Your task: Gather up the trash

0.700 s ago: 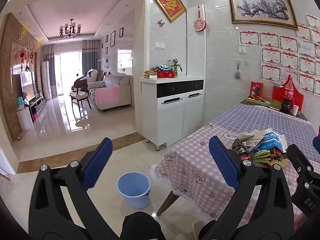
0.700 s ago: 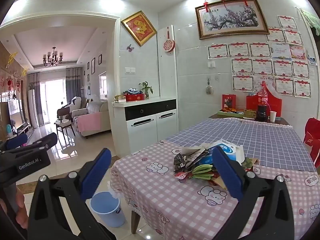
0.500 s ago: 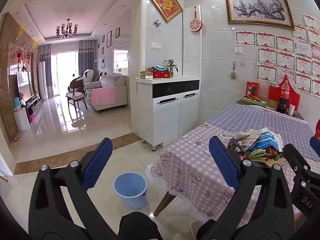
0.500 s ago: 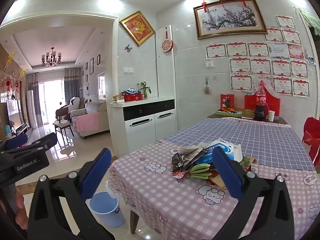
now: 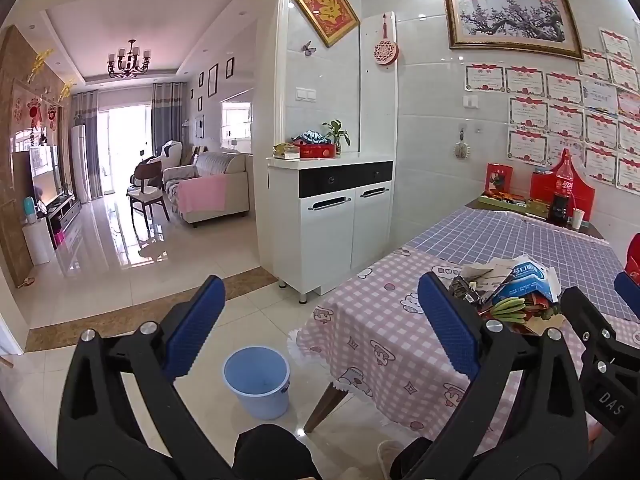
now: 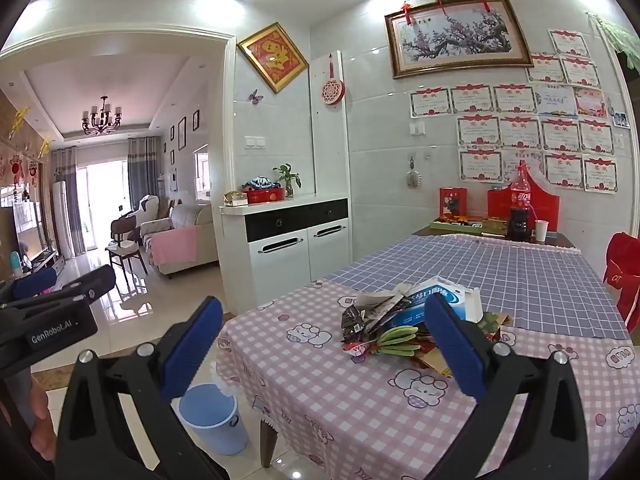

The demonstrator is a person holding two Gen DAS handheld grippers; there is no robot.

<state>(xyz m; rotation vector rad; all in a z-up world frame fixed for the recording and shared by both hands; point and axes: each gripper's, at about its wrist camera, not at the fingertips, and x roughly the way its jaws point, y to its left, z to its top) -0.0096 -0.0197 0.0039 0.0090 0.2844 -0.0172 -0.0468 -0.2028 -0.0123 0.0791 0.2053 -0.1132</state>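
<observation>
Your left gripper [image 5: 320, 320] is spread wide with nothing between its blue pads [image 5: 450, 328], and it is held out in the air, pointing slightly downward. Just below and ahead of it, between the two fingers as you look along them, a light blue bucket [image 5: 258, 380] stands upright on the glossy tiled floor beside the corner of the table. To its right is the dining table [image 5: 372, 320], covered in a pink checked cloth with cartoon prints and, further away, a blue checked cloth.

Your right gripper [image 6: 322, 344] is likewise released, fingers fully apart and holding nothing, raised above the near end of the same table. The trash pile [image 6: 384, 324] lies on the pink cloth ahead of it, near the inner side of its right pad. In the pile are a blue and white carton [image 6: 444, 300], torn open, a dark crumpled wrapper [image 6: 354, 320], a bundle of green pods or peels [image 6: 396, 340] and some coloured paper scraps. Neither gripper touches the pile.

From the right gripper, the bucket sits low on the left, beside the table leg, and the left gripper shows at the far left edge, with part of a hand [image 6: 42, 428] beneath it. At the table's far end, well away from both grippers, stand a cola bottle [image 6: 520, 208] and a white cup [image 6: 541, 231].
</observation>
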